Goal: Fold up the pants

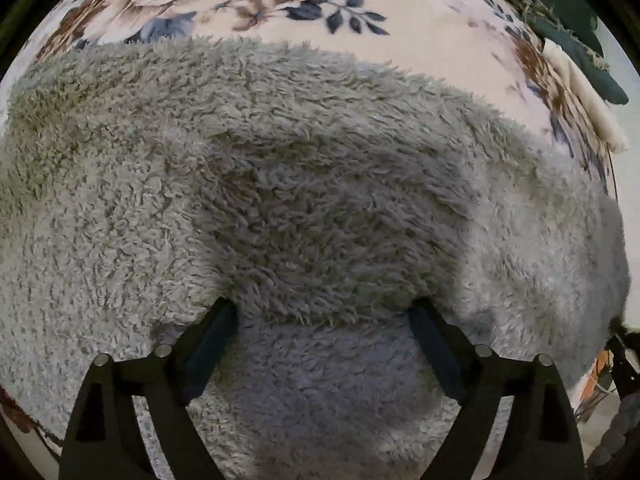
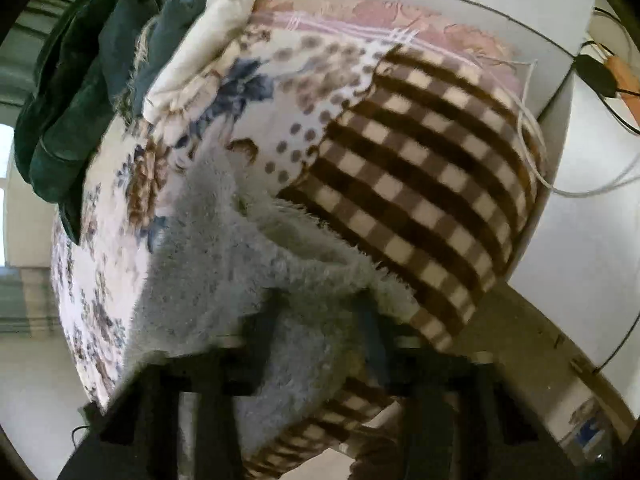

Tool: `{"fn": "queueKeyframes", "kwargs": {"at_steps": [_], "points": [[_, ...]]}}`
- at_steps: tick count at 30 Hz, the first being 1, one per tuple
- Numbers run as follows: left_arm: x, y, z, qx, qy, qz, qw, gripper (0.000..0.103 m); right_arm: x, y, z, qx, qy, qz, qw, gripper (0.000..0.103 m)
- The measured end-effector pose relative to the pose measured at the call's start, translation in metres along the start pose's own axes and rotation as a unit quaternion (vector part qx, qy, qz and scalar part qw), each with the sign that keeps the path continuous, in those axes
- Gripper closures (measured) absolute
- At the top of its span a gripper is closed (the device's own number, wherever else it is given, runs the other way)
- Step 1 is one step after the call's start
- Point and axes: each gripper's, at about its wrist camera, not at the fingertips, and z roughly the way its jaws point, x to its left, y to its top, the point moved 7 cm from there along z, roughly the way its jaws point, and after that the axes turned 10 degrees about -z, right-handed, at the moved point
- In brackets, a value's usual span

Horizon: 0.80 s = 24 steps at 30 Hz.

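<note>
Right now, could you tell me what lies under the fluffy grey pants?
The fluffy grey pants rest on a floral blanket; a brown checked blanket adjoins them. Whatever lies directly beneath the pants is covered.

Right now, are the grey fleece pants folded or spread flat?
Partly folded: the pants show an upper layer's edge lying over a lower layer between the open left gripper fingers.

Left wrist camera sits low and close over the fluffy grey pants (image 1: 304, 184), facing forward across the floral blanket (image 1: 420, 40). Right wrist camera looks along the bed, tilted, toward a checked blanket (image 2: 420, 184). Both views share pants, floral blanket and dark green clothes (image 2: 68, 92).
</note>
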Motion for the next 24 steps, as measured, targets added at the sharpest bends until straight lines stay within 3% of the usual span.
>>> {"fn": "queueKeyframes", "kwargs": {"at_steps": [2, 4, 5, 6, 8, 9, 12, 16, 20, 24], "points": [[-0.001, 0.001, 0.002, -0.001, -0.011, 0.001, 0.9999, 0.004, -0.017, 0.004, 0.001, -0.004, -0.028, 0.016, 0.999, 0.093], [-0.003, 0.003, 0.006, 0.001, -0.013, 0.006, 0.9999, 0.0, -0.028, 0.001, 0.006, 0.014, 0.015, 0.049, 0.999, 0.093], [-0.003, 0.005, 0.009, 0.0, -0.007, 0.008, 0.9999, 0.0, -0.03, -0.001, 0.007, 0.02, 0.035, 0.058, 0.998, 0.085], [-0.003, 0.005, 0.011, -0.001, -0.002, 0.007, 1.0, 0.0, -0.032, -0.006, 0.007, 0.03, 0.052, 0.069, 0.996, 0.065], [-0.006, 0.007, 0.014, -0.007, 0.013, 0.004, 0.9999, 0.0, -0.037, -0.016, -0.001, 0.028, 0.079, 0.081, 0.993, 0.034], [-0.008, 0.008, 0.016, -0.011, 0.02, 0.003, 0.9997, 0.0, -0.034, -0.02, -0.008, 0.017, 0.096, 0.081, 0.992, 0.028], [-0.012, 0.009, 0.019, -0.018, 0.036, 0.002, 0.9992, 0.0, -0.025, -0.032, 0.0, 0.015, 0.122, 0.057, 0.991, 0.025], [-0.02, 0.019, 0.024, -0.006, 0.043, -0.01, 0.999, 0.0, -0.014, -0.034, 0.042, 0.023, 0.166, 0.064, 0.984, 0.025], [-0.014, 0.032, 0.022, 0.007, 0.04, -0.008, 0.9991, 0.0, 0.005, -0.022, 0.058, -0.032, 0.237, 0.09, 0.967, 0.026], [-0.006, 0.038, 0.021, 0.013, 0.039, -0.008, 0.9991, 0.0, 0.024, -0.008, 0.072, -0.046, 0.25, 0.072, 0.964, 0.025]]}}
